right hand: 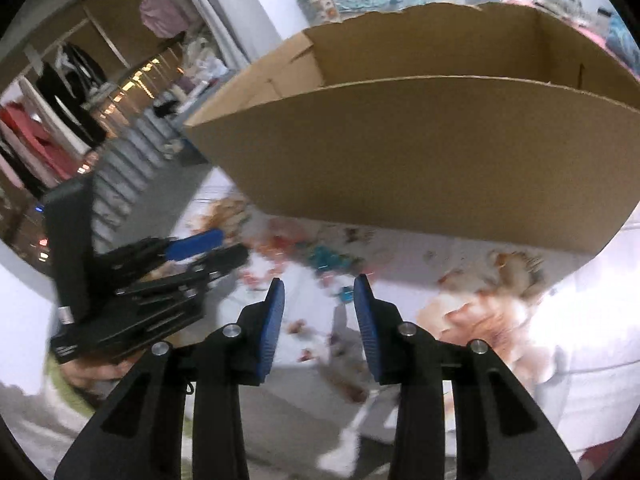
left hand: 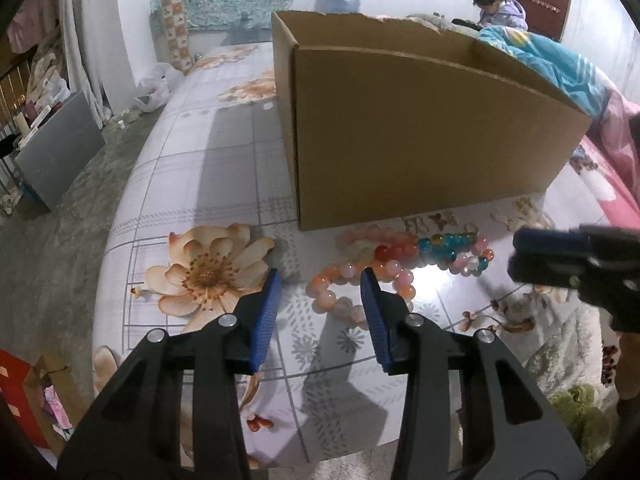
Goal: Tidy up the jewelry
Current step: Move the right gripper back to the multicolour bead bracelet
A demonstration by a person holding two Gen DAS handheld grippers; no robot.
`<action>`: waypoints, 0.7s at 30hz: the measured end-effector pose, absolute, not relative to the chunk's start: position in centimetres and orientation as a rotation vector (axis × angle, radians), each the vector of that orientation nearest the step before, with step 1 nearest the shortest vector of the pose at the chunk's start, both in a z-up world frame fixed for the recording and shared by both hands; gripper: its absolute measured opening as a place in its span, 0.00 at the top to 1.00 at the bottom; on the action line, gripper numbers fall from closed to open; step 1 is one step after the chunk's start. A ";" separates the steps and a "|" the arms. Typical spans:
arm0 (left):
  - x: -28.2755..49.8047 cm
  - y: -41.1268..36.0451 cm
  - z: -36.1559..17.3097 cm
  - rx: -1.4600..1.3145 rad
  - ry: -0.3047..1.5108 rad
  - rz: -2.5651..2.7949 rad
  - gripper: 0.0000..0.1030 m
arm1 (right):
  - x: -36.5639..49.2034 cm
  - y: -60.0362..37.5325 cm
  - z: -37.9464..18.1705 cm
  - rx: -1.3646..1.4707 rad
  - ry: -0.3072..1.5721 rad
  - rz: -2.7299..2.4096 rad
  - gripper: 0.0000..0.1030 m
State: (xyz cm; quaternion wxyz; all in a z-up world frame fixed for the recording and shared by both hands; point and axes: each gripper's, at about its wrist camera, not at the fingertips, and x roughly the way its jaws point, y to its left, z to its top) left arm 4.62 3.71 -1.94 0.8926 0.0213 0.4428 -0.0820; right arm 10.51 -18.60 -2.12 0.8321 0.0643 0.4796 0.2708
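Where the beads (left hand: 400, 264) end, bare bedsheet (left hand: 208, 168) flanks the box (left hand: 420, 140)

Left wrist view is sharp, with glare on the bedsheet (left hand: 430, 292) at centre; right wrist view is motion-blurred; fisheye bends edges.

Lived-in home bedroom; floral bedsheet (left hand: 208, 184) underneath cardboard box (left hand: 420, 140); rumpled blue blanket (left hand: 560, 64) right of box; hanging clothes (right hand: 60, 92) far left of box.
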 end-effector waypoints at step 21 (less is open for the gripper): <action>4.4 2.8 -2.9 0.099 0.887 -0.142 0.62 | 12.7 -16.6 -3.0 -0.119 1.013 0.562 0.79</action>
